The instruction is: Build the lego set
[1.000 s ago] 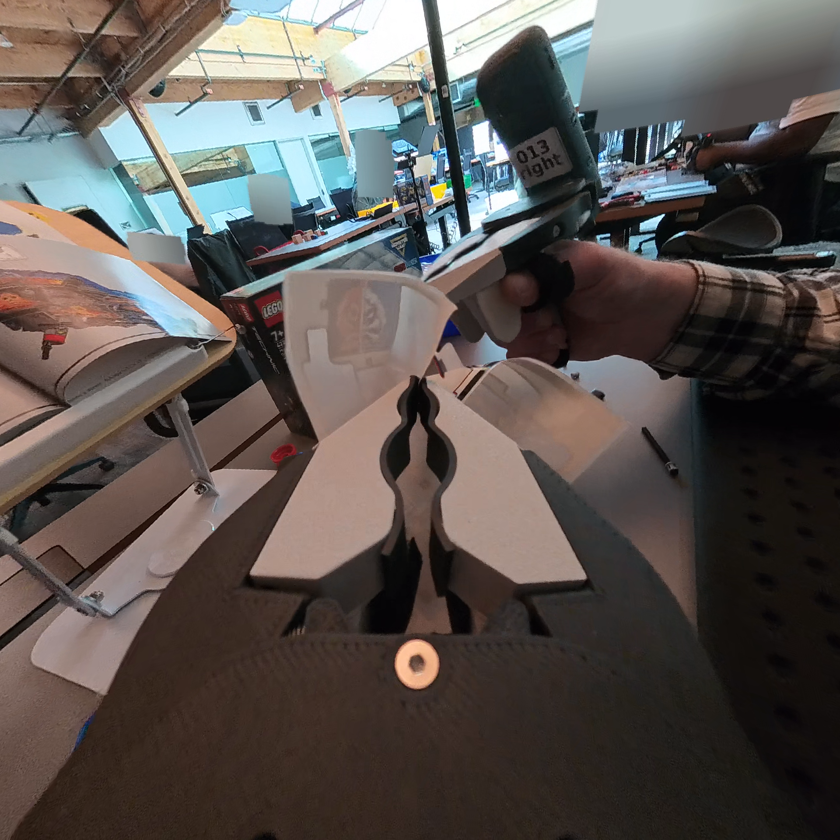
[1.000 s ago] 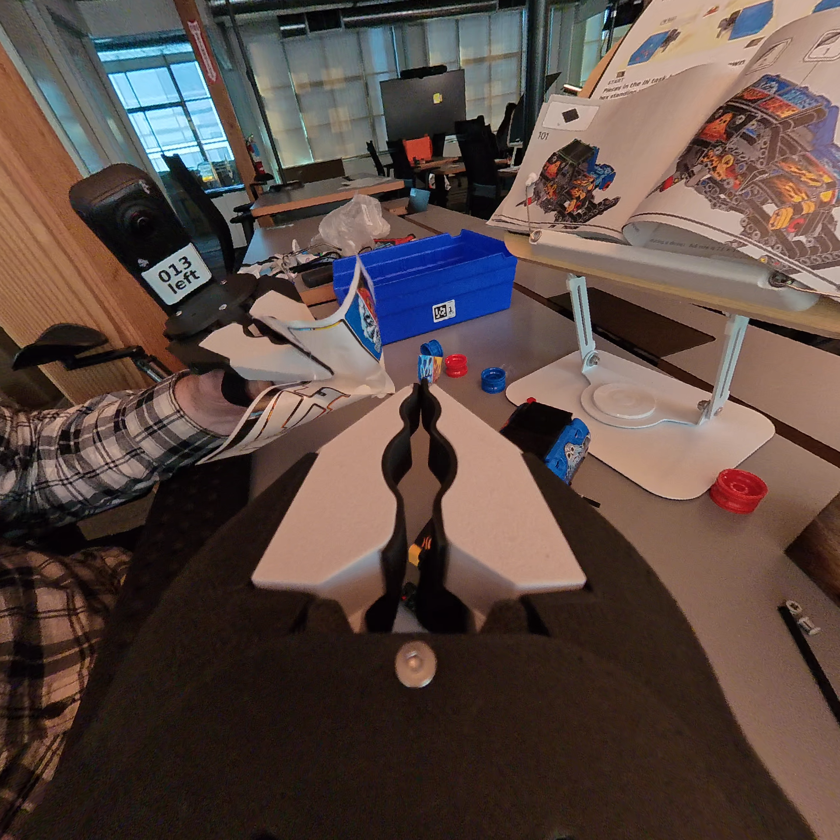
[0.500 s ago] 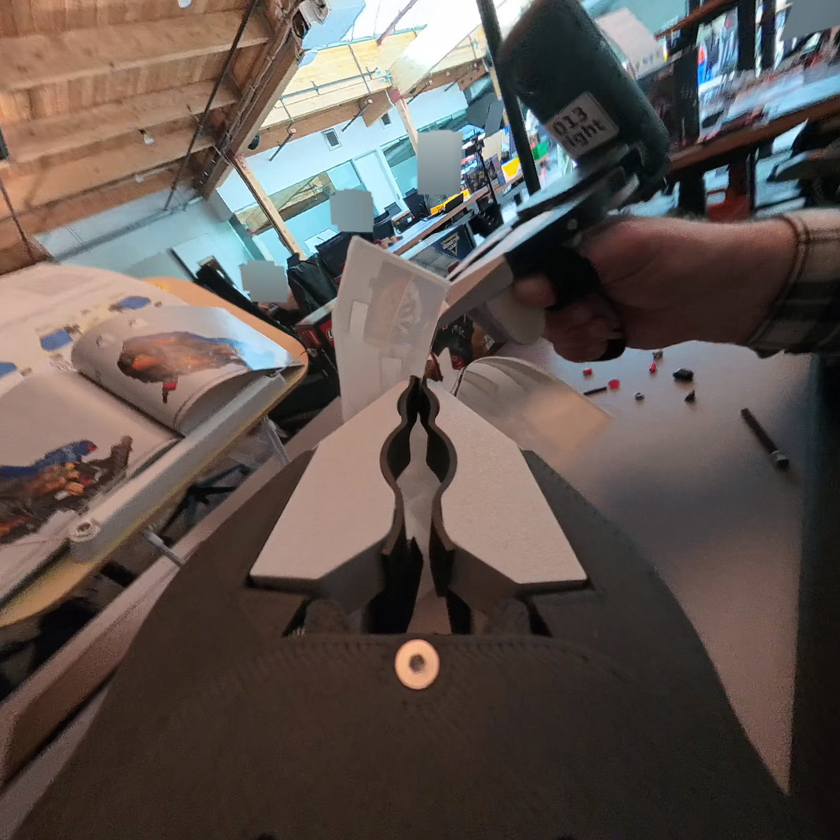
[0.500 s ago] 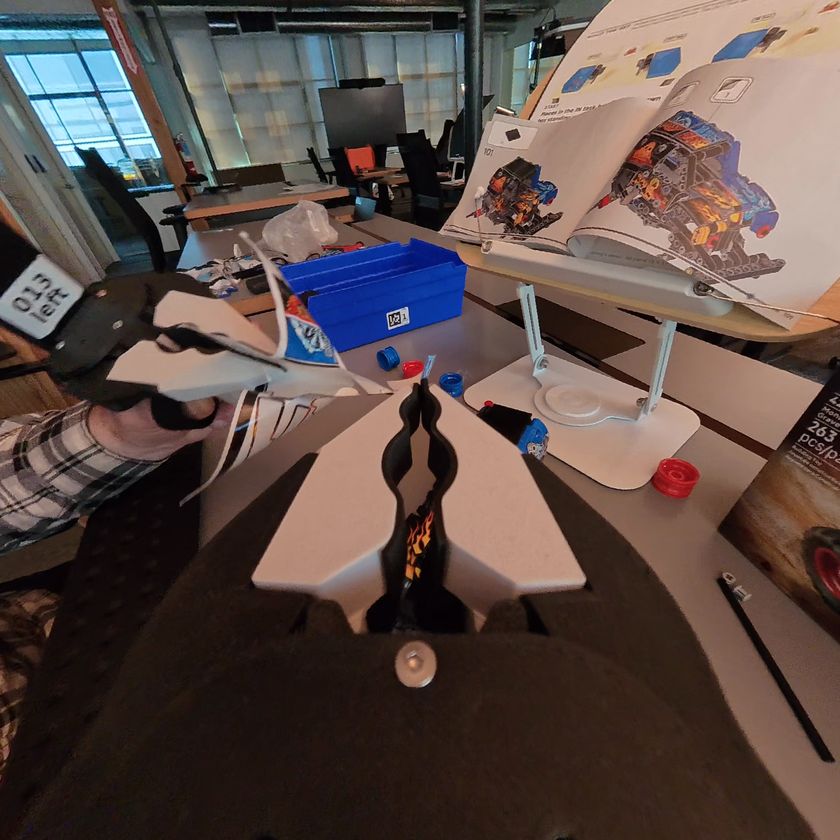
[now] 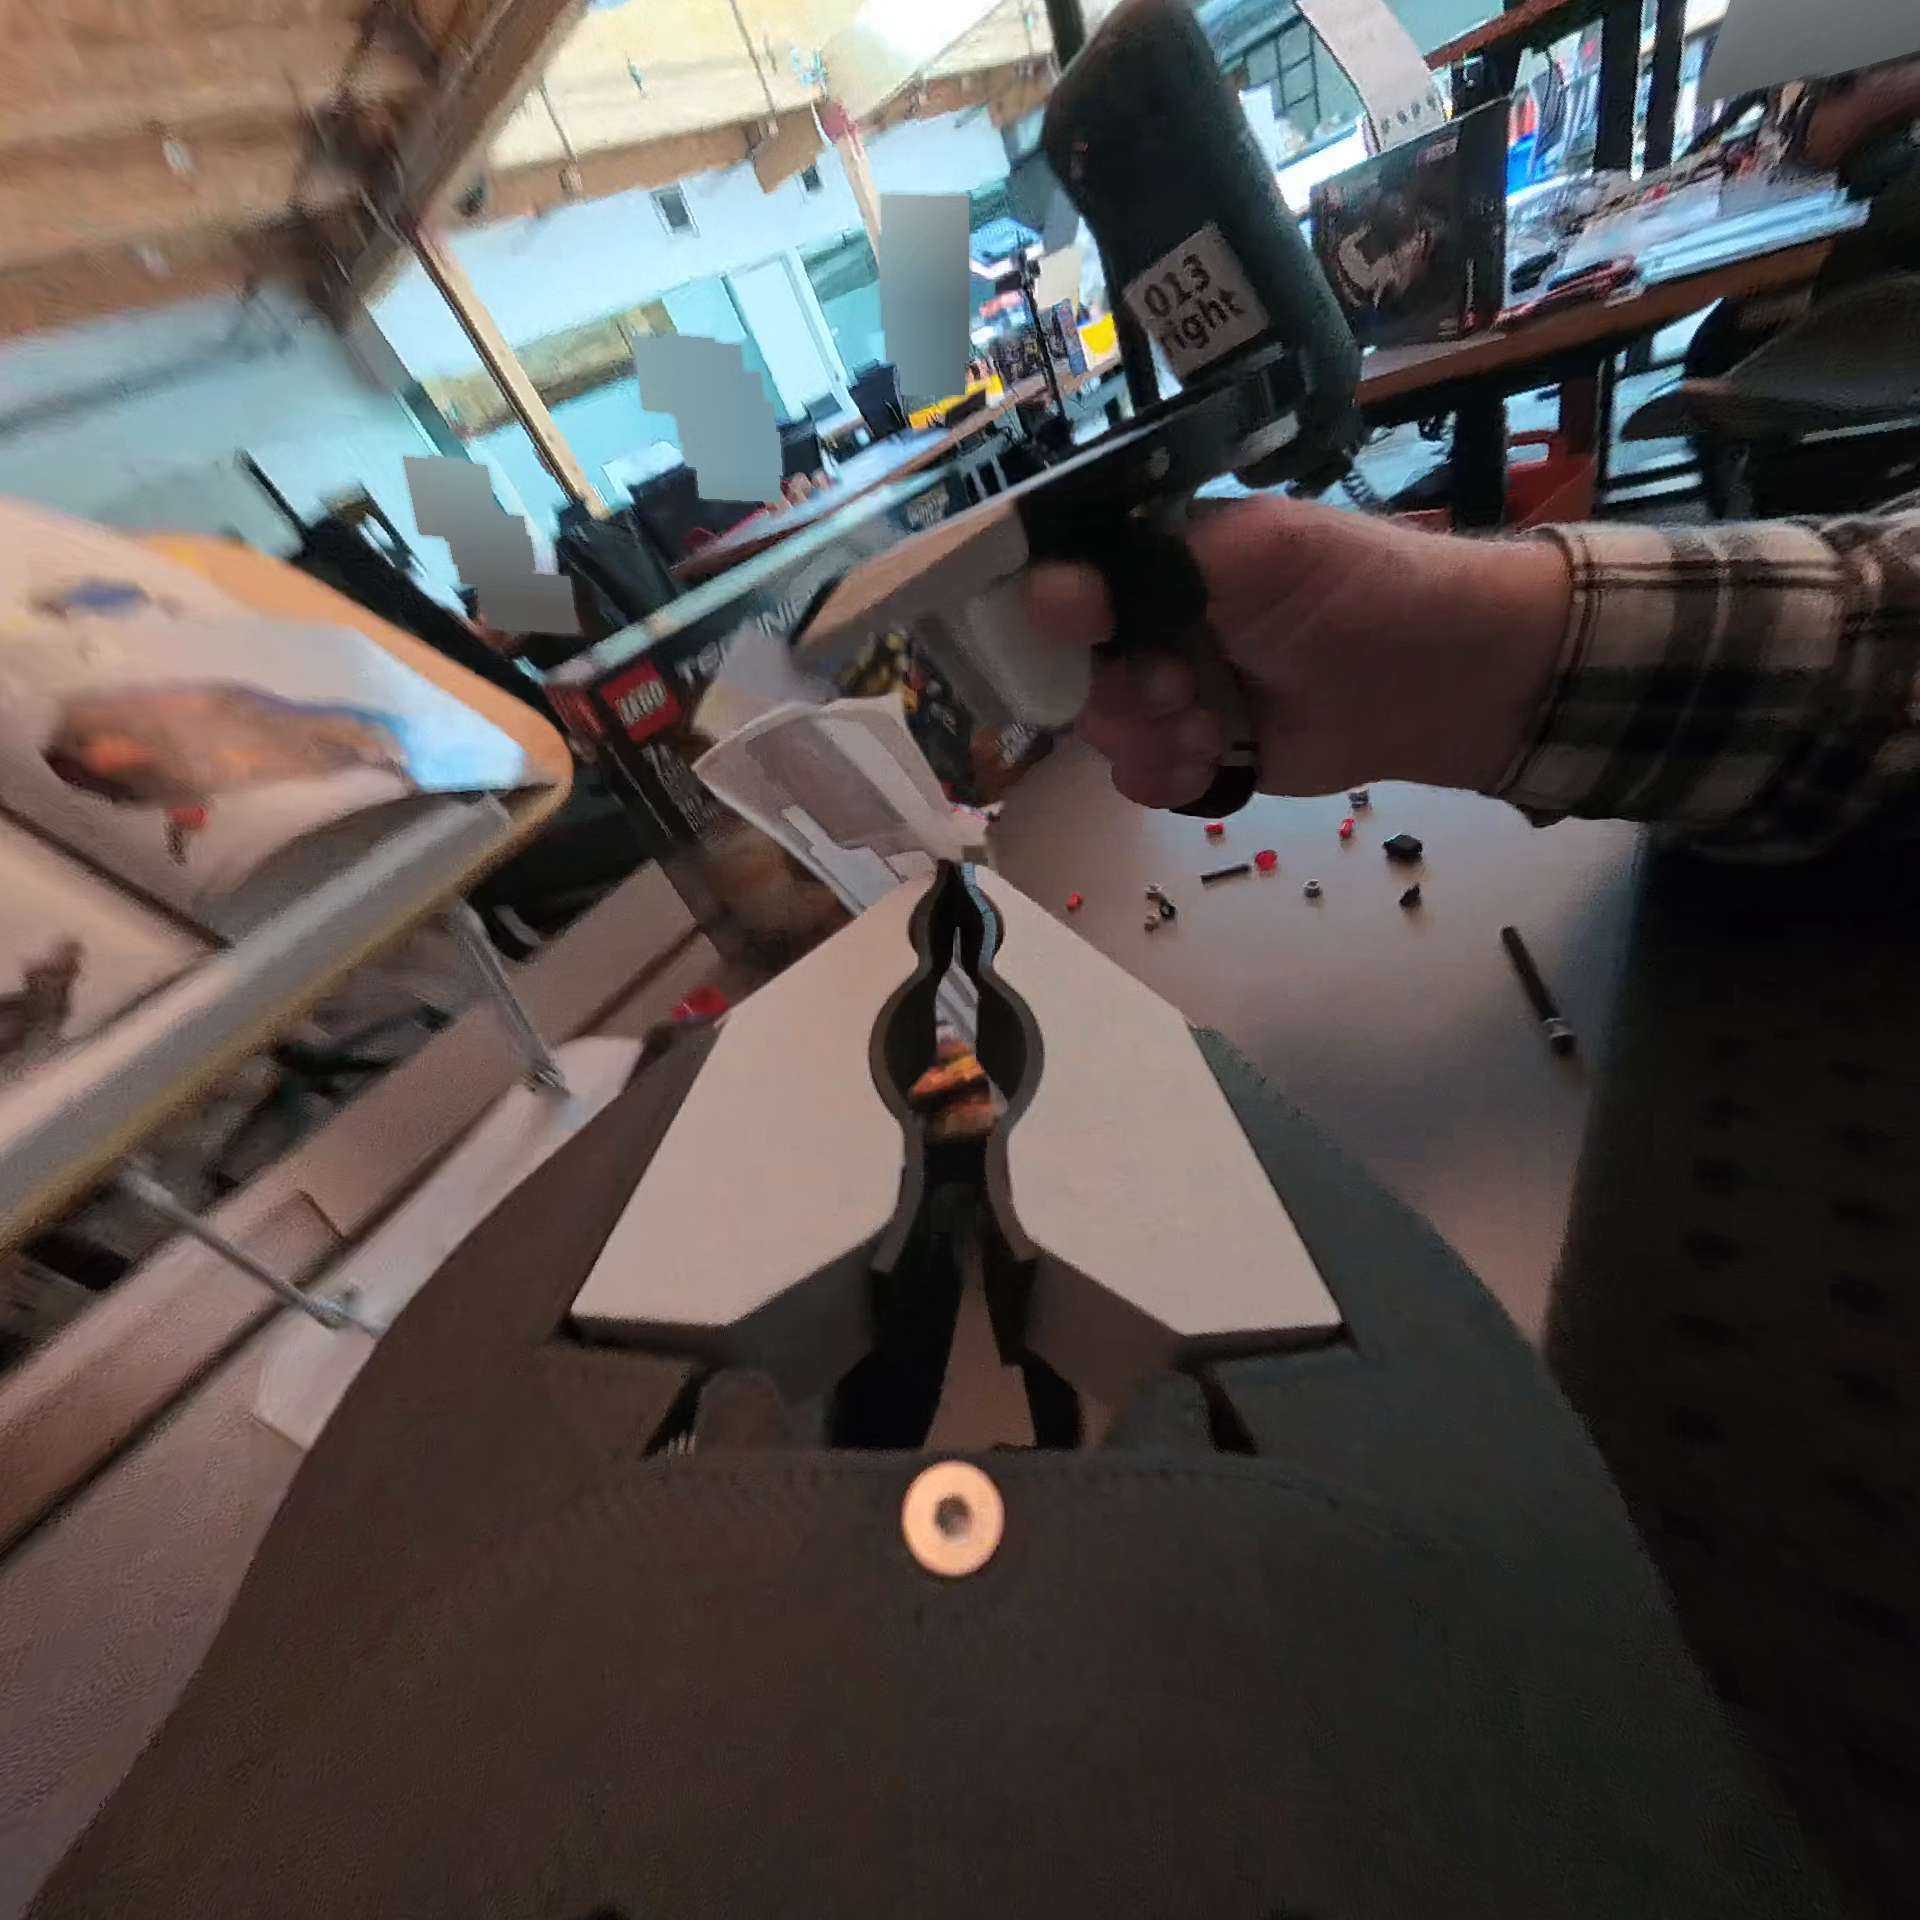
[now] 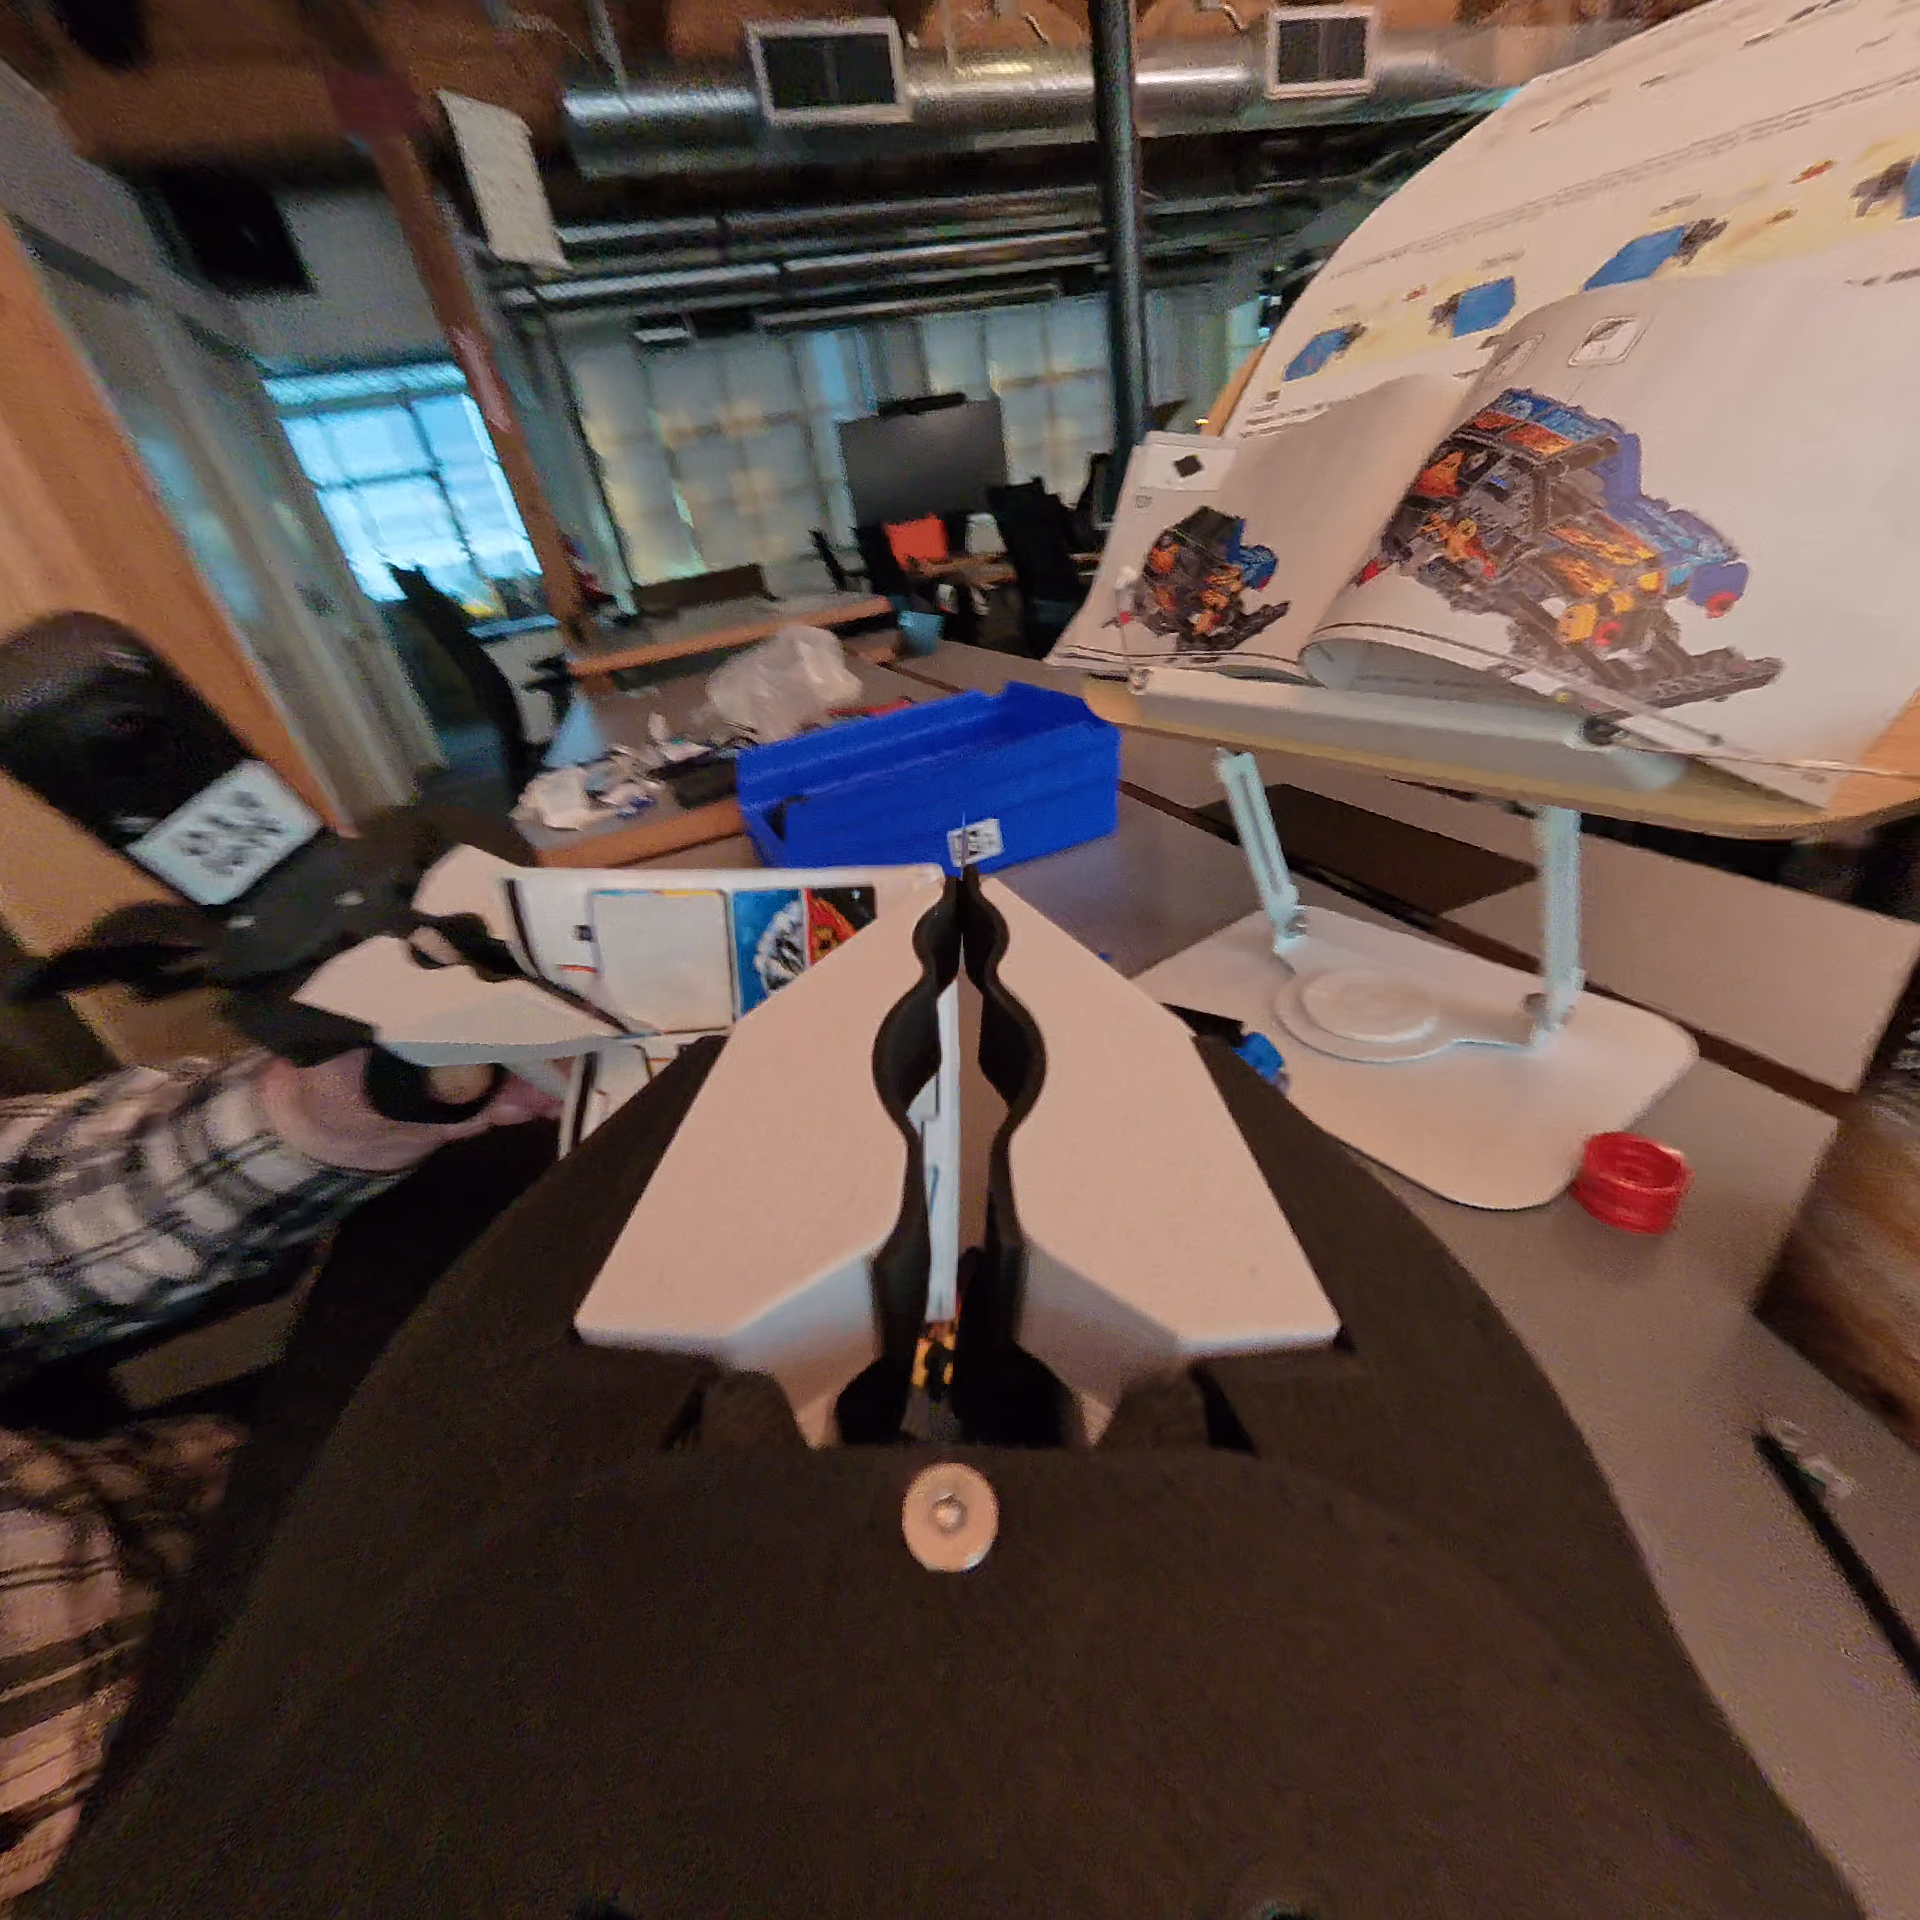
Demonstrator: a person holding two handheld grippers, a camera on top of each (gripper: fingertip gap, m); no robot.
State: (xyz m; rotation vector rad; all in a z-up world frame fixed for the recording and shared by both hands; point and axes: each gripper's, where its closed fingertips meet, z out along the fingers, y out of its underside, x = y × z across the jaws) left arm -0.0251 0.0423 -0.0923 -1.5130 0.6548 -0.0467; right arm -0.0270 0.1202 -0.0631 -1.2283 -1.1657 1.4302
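Left wrist view: left gripper point(image 5: 961, 883) clamped tight on the sticker sheet point(image 5: 831, 795), raised above the grey table point(image 5: 1351, 1039); right gripper point(image 5: 821, 639) at the sheet's far edge; lego box point(image 5: 665, 748) behind.

Right wrist view: right gripper point(image 6: 961, 883) pinched on that sheet point(image 6: 727, 956), edge-on between the fingers; blue bin point(image 6: 925, 779) beyond, instruction booklet point(image 6: 1507, 540) propped at right.

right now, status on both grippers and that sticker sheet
Left gripper shut on sticker sheet. Right gripper shut on the same sheet, held between them above the table. Nothing in the way.
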